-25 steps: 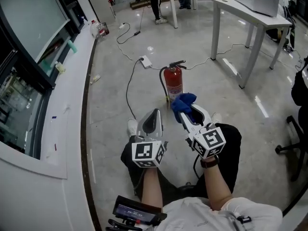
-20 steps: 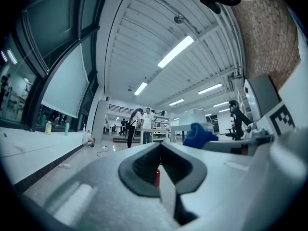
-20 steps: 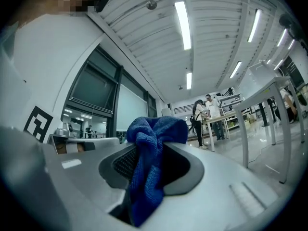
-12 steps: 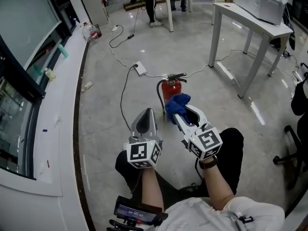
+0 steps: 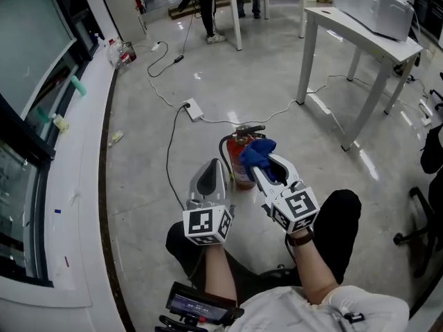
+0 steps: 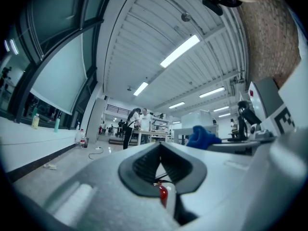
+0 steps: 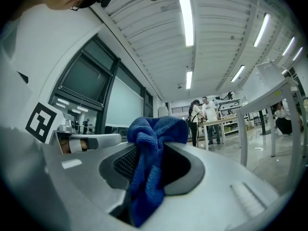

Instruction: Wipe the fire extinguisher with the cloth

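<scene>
A red fire extinguisher [image 5: 239, 163] with a black hose and handle stands upright on the floor in front of me. My right gripper [image 5: 259, 160] is shut on a blue cloth [image 5: 257, 150], and the cloth rests against the extinguisher's upper right side, just under the handle. In the right gripper view the blue cloth [image 7: 151, 153] hangs bunched between the jaws. My left gripper [image 5: 217, 162] is shut with nothing in it, its tip close to the extinguisher's left side. The left gripper view shows the left gripper [image 6: 160, 147] with its jaws together and the cloth [image 6: 203, 136] off to the right.
A white power strip [image 5: 192, 109] with cables lies on the floor beyond the extinguisher. A white table [image 5: 360, 30] stands at the right, an office chair [image 5: 423, 213] at the far right. A white ledge [image 5: 83, 178] runs along the left. People stand at the back.
Both grippers have closed in on the extinguisher. The cloth was low at its right side and now lies against its upper part. The left gripper now sits beside its left side.
</scene>
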`<action>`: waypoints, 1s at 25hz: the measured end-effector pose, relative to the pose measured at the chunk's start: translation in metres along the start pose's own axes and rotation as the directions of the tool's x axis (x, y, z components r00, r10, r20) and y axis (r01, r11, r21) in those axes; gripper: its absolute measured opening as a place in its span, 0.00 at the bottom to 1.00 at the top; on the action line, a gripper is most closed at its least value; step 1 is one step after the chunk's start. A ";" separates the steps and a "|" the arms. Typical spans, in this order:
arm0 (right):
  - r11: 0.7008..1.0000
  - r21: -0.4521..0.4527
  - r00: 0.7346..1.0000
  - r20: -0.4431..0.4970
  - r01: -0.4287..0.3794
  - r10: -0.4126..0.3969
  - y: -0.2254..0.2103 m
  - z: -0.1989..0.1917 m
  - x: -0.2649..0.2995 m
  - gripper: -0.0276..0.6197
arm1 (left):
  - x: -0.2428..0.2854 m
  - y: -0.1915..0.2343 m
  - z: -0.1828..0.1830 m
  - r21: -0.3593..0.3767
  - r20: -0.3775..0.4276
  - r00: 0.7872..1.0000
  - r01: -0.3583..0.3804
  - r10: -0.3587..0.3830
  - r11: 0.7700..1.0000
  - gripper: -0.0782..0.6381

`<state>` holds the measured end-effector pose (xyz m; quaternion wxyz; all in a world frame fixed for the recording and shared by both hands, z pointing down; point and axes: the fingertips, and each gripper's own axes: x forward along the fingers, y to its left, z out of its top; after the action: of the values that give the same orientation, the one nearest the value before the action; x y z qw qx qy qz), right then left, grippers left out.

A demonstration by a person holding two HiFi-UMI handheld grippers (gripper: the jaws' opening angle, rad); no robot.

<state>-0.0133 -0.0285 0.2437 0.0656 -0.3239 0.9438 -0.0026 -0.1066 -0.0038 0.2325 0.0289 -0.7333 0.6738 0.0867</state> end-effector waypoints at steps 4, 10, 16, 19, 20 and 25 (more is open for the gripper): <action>0.999 0.020 0.999 0.008 0.043 -0.043 -0.025 -0.003 0.015 0.22 | 0.024 0.009 -0.006 -0.002 -0.013 1.000 0.023 -0.023 1.000 0.11; 0.995 0.043 0.995 0.032 0.095 -0.097 -0.033 -0.003 0.037 0.22 | 0.045 0.025 -0.011 0.011 -0.044 0.995 0.088 -0.088 0.996 0.11; 0.988 0.039 0.989 0.017 0.148 -0.149 -0.029 -0.009 0.047 0.22 | 0.056 0.030 -0.013 -0.003 -0.046 0.981 0.188 -0.188 0.982 0.11; 0.982 0.042 0.983 0.007 0.184 -0.184 -0.030 -0.010 0.048 0.22 | 0.059 0.033 -0.013 0.012 -0.057 0.977 0.204 -0.203 0.979 0.11; 0.980 0.042 0.980 0.007 0.197 -0.197 -0.030 -0.009 0.048 0.22 | 0.058 0.034 -0.013 0.016 -0.061 0.976 0.208 -0.207 0.978 0.11; 0.952 0.002 0.952 0.003 0.305 -0.305 -0.033 -0.012 0.048 0.22 | 0.055 0.055 -0.019 0.047 -0.078 0.977 0.205 -0.201 0.978 0.11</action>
<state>-0.0325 -0.0843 0.2512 0.0660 -0.4655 0.8825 -0.0129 -0.1553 -0.0663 0.2459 0.0330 -0.7997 0.5982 0.0378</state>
